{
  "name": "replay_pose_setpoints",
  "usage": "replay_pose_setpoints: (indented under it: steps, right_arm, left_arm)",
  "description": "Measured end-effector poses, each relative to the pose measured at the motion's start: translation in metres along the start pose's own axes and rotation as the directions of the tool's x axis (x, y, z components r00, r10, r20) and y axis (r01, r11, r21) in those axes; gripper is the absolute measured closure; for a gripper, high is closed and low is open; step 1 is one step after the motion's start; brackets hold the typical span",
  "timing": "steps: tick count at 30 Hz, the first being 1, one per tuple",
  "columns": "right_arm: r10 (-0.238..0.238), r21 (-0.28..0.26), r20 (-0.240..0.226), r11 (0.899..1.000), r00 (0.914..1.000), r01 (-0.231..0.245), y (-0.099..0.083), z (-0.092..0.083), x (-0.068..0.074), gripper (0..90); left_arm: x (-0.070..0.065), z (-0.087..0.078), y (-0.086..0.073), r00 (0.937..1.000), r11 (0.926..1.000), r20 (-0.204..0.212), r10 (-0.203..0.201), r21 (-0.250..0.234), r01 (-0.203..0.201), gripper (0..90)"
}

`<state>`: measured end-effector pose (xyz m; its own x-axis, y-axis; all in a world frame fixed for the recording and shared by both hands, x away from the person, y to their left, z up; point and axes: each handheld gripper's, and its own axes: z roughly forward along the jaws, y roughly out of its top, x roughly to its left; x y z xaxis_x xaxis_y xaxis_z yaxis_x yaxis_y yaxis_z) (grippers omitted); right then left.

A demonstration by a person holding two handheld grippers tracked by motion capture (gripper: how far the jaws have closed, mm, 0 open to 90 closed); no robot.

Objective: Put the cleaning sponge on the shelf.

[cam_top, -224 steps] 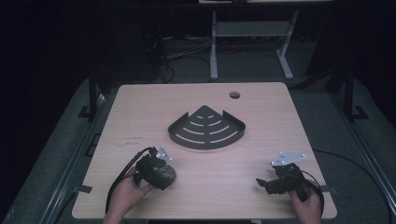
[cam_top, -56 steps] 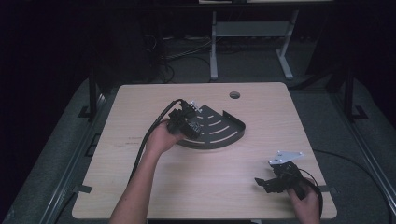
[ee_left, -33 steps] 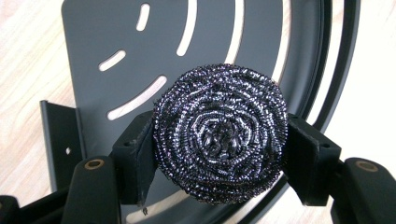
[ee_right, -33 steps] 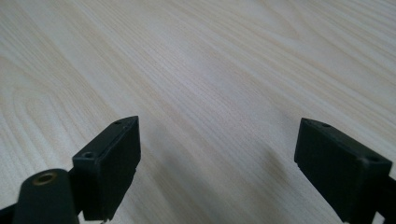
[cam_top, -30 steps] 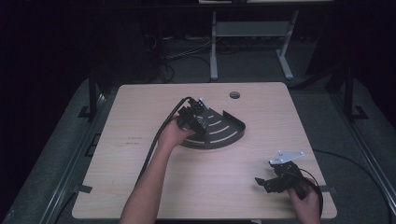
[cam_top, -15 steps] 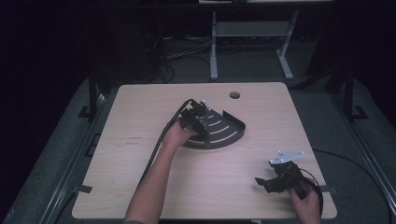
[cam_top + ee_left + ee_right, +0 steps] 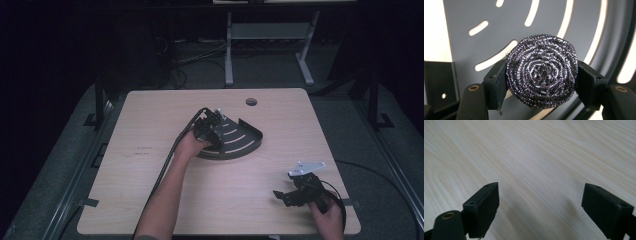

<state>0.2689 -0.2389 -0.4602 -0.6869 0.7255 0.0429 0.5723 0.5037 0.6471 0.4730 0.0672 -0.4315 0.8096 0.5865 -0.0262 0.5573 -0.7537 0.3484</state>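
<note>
Compared with the earliest frame, where the left gripper rested near the front left corner of the table with the steel wool scourer already in its jaws, it is now over the left part of the dark fan-shaped slotted tray at the middle of the table, and over the last two seconds it has crept a little further onto the tray and lower. In the left gripper view the jaws are clenched on the scourer, one black pad pressing each side of the round coil, which sits just above the grey tray floor with its curved slots; whether it touches the floor cannot be told. The right gripper has kept its place near the front right corner throughout, its jaws standing wide apart with only bare wood grain between them in the right gripper view. Counted: two grippers, one scourer, one tray, one table with one round hole near its far edge. The left forearm stretches from the bottom edge diagonally up to the tray, the hand wrapped round the gripper body, its cable trailing back along the arm; the right hand lies low at the table's front edge, its gripper pointing left across the table
</note>
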Motion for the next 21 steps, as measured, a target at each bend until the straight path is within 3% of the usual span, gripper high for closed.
replay_pose_setpoints:
  steps: [6, 21]
  right_arm:
    - [0.006, -0.007, 0.005, 1.000, 1.0000, -0.006, -0.0001, -0.0018, -0.0004, 14.0]
    - [0.003, -0.006, 0.007, 1.000, 1.0000, -0.003, 0.0002, -0.0022, -0.0001, 14.1]
  left_arm:
    - [-0.0008, 0.0036, -0.0007, 1.0000, 0.9999, 0.003, 0.005, 0.013, -0.005, 32.8]
    - [0.0003, -0.0050, -0.0023, 0.9998, 0.9998, -0.005, -0.017, -0.012, 0.016, 25.1]
